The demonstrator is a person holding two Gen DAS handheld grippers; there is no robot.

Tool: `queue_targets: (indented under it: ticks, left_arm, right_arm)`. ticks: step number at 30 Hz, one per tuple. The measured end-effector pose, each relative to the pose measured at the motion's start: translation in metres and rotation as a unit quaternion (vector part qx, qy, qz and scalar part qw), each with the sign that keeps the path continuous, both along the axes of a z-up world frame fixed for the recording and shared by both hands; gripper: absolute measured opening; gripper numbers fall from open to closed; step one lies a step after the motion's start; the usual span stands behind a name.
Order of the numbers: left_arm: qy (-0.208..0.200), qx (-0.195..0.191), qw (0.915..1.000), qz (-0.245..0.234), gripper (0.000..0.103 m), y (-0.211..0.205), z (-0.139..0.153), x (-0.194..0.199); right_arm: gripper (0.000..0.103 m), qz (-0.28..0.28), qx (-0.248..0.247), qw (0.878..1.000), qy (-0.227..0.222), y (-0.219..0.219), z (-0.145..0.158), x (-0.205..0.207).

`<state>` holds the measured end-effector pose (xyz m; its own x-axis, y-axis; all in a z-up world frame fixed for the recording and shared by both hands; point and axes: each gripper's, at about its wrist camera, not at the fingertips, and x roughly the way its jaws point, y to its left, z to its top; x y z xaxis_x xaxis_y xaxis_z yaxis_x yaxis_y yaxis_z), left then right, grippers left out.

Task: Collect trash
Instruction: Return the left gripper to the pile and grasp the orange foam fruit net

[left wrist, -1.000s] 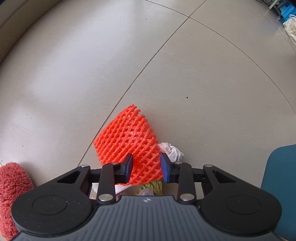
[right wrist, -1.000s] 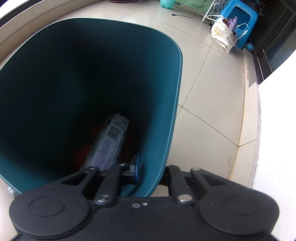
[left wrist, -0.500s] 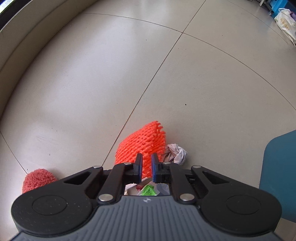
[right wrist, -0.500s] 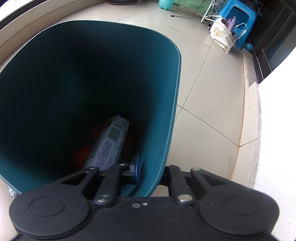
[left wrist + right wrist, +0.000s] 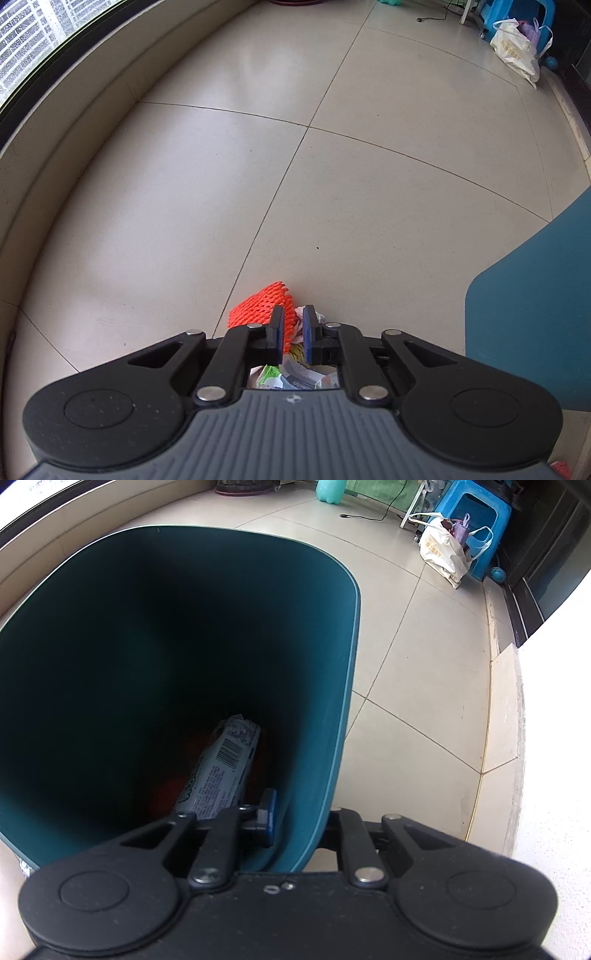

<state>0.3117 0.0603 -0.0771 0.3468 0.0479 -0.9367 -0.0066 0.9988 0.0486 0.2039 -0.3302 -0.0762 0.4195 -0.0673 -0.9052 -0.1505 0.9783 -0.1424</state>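
My left gripper (image 5: 292,325) is shut on an orange foam net (image 5: 260,306), which bulges out to the left of the pads, well above the tiled floor. Under the fingers lie a crumpled white tissue (image 5: 318,317) and a green wrapper (image 5: 271,374). A teal bin (image 5: 535,314) stands at the right edge of the left wrist view. My right gripper (image 5: 299,823) is shut on the teal bin's near wall (image 5: 317,775), one finger inside, the other hidden outside. In the bin lies a printed wrapper (image 5: 221,764) over something red (image 5: 166,794).
A raised window ledge (image 5: 74,122) curves along the left. Far off stand a white shopping bag (image 5: 517,51), a blue stool (image 5: 476,524) and a teal bottle (image 5: 330,489), with a cable on the floor. A step edge (image 5: 495,709) runs to the right of the bin.
The left jaws closed on the orange net, then the gripper rose from the floor with it. A red fluffy thing at the left dropped out of view. The right gripper kept still.
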Motion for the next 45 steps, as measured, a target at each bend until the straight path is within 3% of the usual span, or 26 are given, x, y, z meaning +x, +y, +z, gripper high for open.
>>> queue_targets:
  ticks: [4,9,11,12,13,15,20,28,32,34,36,40,45]
  left_arm:
    - [0.016,-0.042,0.9986,0.029,0.010,0.019,-0.011,0.009]
    - [0.041,-0.067,0.9957,0.048,0.015,0.035,-0.051,0.016]
    - [0.051,-0.072,0.9946,0.055,0.024,0.042,-0.069,0.019]
    - [0.055,-0.073,0.9941,0.057,0.035,0.046,-0.078,0.022]
    - [0.062,-0.074,0.9933,0.062,0.054,0.049,-0.087,0.024]
    - [0.062,-0.081,0.9921,0.072,0.070,0.056,-0.102,0.027]
    - [0.077,-0.093,0.9893,0.081,0.070,0.063,-0.139,0.041]
    - [0.105,-0.061,0.9870,0.106,0.070,0.069,-0.185,0.047]
    - [0.110,-0.085,0.9809,0.135,0.061,0.079,-0.191,0.042]
    - [0.125,-0.094,0.9771,0.145,0.037,0.084,-0.195,0.041]
    - [0.123,-0.098,0.9762,0.149,0.032,0.087,-0.196,0.039]
    - [0.095,-0.113,0.9783,0.146,0.008,0.091,-0.186,0.035]
    - [0.079,-0.086,0.9837,0.136,0.004,0.091,-0.170,0.029]
  right_arm:
    - [0.014,0.001,0.000,1.000,0.001,0.000,0.001,0.000]
    - [0.014,0.004,-0.004,1.000,0.003,0.001,0.000,0.001]
    - [0.014,0.007,-0.007,1.000,0.005,0.003,0.000,0.001]
    - [0.014,0.009,-0.009,1.000,0.006,0.003,0.000,0.001]
    - [0.014,0.010,-0.011,1.000,0.006,0.004,0.000,0.001]
    - [0.014,0.013,-0.014,1.000,0.008,0.005,0.000,0.001]
    - [0.014,0.016,-0.019,1.000,0.014,0.006,0.000,0.003]
    - [0.014,0.014,-0.017,0.999,0.026,0.004,-0.003,0.003]
    - [0.014,0.014,-0.017,0.999,0.027,0.003,-0.004,0.005]
    - [0.014,0.014,-0.017,0.999,0.027,0.003,-0.004,0.005]
    - [0.014,0.013,-0.017,0.999,0.027,0.003,-0.004,0.005]
    - [0.014,0.014,-0.017,0.999,0.026,0.003,-0.004,0.005]
    - [0.014,0.014,-0.017,0.999,0.026,0.003,-0.004,0.005]
